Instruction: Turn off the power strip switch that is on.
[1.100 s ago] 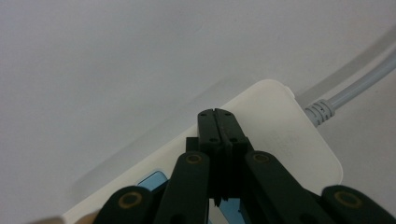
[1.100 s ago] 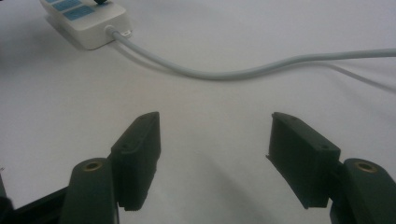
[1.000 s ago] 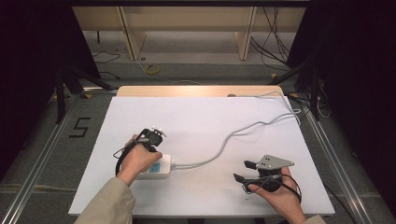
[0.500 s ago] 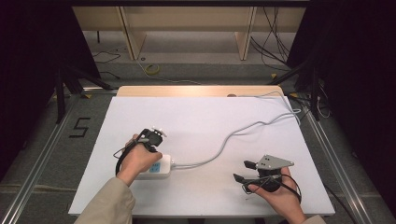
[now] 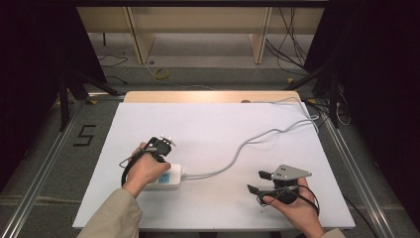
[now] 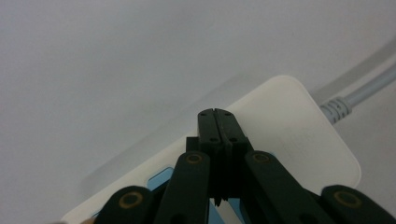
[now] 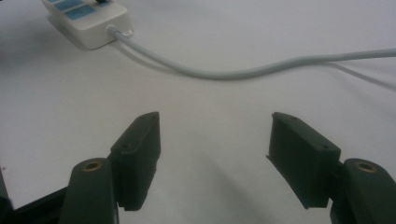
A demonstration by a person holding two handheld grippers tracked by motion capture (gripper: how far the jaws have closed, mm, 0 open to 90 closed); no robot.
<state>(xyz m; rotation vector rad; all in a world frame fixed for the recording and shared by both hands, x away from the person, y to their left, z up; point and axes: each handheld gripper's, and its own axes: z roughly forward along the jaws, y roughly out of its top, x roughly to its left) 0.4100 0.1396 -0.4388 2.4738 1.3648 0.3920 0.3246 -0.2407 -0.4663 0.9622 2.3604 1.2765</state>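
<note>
The right gripper [image 5: 257, 182] is held in the person's right hand [image 5: 292, 204] at the near edge of the white table [image 5: 213, 119], well apart from the power strip [image 5: 166, 177] and to the right of it in the high view. Its two black jaws are spread wide with nothing between them; in the right gripper view [image 7: 212, 156] only bare table surface lies in the gap. A grey three-cornered plate [image 5: 290, 172] sits on top of this gripper.

The power strip is a white box with rounded corners and blue labels on its top. It lies flat on the near left part of the table. The left hand [image 5: 144, 169] rests partly over the left end of the power strip and holds the left gripper [image 5: 159, 146]. In the left gripper view the jaws [image 6: 217, 122] are pressed together, tip against tip, and nothing is caught between them. They are right above the top face of the power strip; whether they touch it I cannot tell.

From the right end of the power strip a grey cable [image 5: 247, 144] goes out. It curves across the table, away from the power strip, toward the far right corner, and there it goes over the edge. Beyond the table, farther from the power strip, there is a wooden frame [image 5: 198, 20] and loose wires on the floor [image 5: 213, 62].
</note>
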